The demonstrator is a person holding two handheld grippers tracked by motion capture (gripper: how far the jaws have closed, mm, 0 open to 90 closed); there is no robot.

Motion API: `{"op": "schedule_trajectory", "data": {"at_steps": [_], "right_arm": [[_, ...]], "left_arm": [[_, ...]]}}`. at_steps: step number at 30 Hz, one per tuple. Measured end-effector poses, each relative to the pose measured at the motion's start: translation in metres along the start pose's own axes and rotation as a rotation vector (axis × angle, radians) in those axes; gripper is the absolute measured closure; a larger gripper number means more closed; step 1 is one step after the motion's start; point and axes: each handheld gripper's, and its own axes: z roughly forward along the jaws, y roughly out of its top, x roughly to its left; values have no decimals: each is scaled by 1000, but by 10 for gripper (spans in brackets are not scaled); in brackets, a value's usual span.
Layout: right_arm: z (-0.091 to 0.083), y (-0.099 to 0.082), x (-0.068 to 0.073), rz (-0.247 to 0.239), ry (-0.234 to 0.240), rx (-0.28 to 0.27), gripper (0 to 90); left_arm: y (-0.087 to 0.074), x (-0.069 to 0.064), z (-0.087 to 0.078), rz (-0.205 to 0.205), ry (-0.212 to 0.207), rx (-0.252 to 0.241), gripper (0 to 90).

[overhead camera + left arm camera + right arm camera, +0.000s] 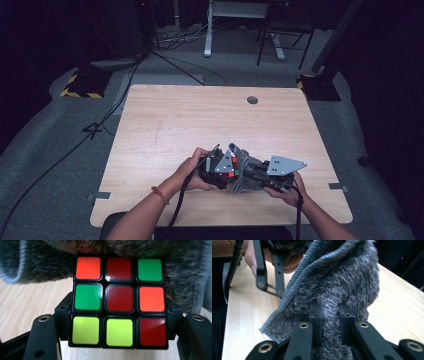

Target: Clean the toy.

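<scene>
At the near edge of the wooden desk (165,120), the left tool (117,322) clamps a scrambled puzzle cube (119,301) between its jaws. Touching it, the right tool (330,315) pinches a fuzzy grey cloth (342,280). Beyond, the desk lies bare.

One puzzle cube (119,301), one fuzzy grey cloth (342,287), one table (200,120).

Table (210,120) evenly lit, surroundings dark; cube (119,301) stickers glare, close-ups soft.
</scene>
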Motion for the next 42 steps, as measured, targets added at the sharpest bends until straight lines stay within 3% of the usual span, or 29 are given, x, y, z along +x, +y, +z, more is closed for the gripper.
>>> {"op": "schedule_trajectory", "data": {"at_steps": [2, 5, 8, 15, 20, 23, 26, 31, 33, 40, 42], "right_arm": [[0, 1, 0, 6, -1, -6, 767], [2, 1, 1, 8, 6, -8, 765], [4, 0, 1, 21, 17, 1, 764], [11, -20, -15, 84, 13, 98, 762], [13, -27, -21, 112, 27, 144, 761], [11, -25, -19, 127, 53, 99, 761], [7, -22, -18, 133, 56, 60, 762], [-1, -17, -17, 158, 82, -22, 762], [-1, -14, -15, 141, 80, -21, 762], [-4, -6, -7, 77, 35, -11, 761], [-2, -8, -8, 82, 36, -9, 761]], "left_arm": [[0, 1, 1, -12, -7, -1, 327], [0, -1, 6, 6, 7, 38, 327], [-1, -2, 5, 19, 20, 25, 329], [1, -2, -8, 12, 26, -60, 332], [2, -1, -17, 7, -3, -137, 332], [1, 0, -17, -10, -3, -143, 331], [-2, 5, -18, -51, -39, -178, 327], [-3, 3, -13, -41, -37, -134, 326], [-3, 0, -11, -16, -22, -105, 327], [0, 0, -12, -5, -15, -98, 330], [0, 0, -13, -3, -1, -112, 331]]}}
